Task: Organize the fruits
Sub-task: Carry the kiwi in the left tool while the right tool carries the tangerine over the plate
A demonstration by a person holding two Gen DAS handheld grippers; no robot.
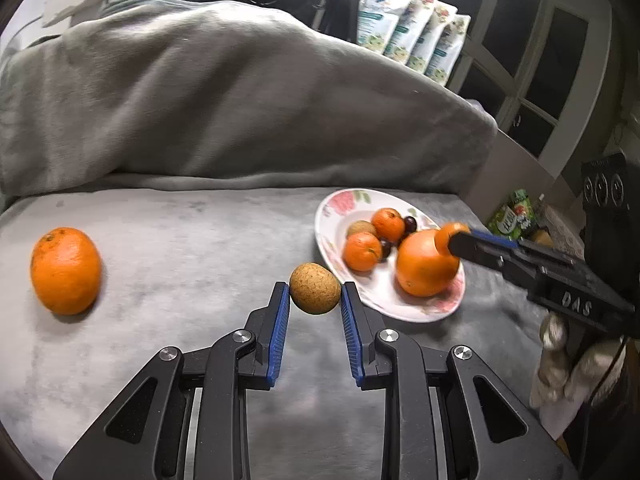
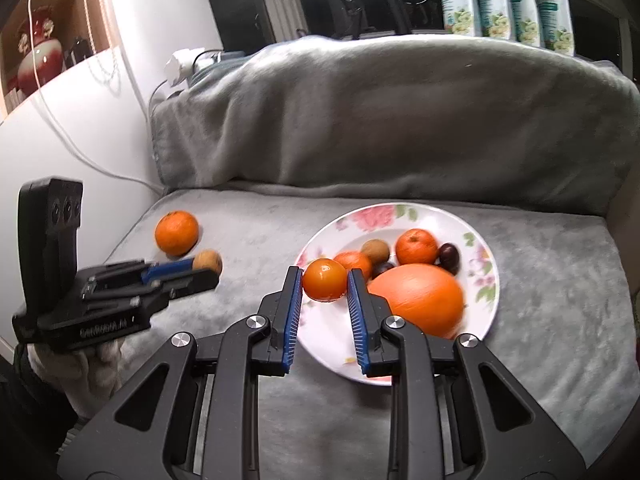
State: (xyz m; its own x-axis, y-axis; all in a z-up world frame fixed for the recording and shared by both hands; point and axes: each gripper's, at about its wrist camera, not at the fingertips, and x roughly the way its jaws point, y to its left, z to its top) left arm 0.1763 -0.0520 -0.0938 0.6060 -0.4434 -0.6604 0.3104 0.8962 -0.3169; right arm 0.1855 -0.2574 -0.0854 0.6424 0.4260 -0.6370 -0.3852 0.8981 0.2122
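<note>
My left gripper (image 1: pixel 314 294) is shut on a small brown speckled fruit (image 1: pixel 313 288), held above the grey sofa seat just left of the floral plate (image 1: pixel 332 224). In the right wrist view that left gripper (image 2: pixel 210 270) hangs at the left with the brown fruit (image 2: pixel 208 261) at its tip. My right gripper (image 2: pixel 324 286) is shut on a small glossy orange fruit (image 2: pixel 325 280), held over the near left part of the plate (image 2: pixel 486 280). In the plate lie a big orange (image 2: pixel 418 304), two mandarins, a brown fruit and dark grapes. A lone orange (image 1: pixel 65 270) lies on the seat at the left.
A grey blanket covers the sofa back (image 1: pixel 240 100). Printed packages (image 1: pixel 416 36) stand on the ledge behind it. A white wall with a cable (image 2: pixel 80 120) borders the seat's left end. A gloved hand (image 1: pixel 560 364) holds the right gripper's handle. Green packets (image 1: pixel 514 216) lie beyond the sofa's right end.
</note>
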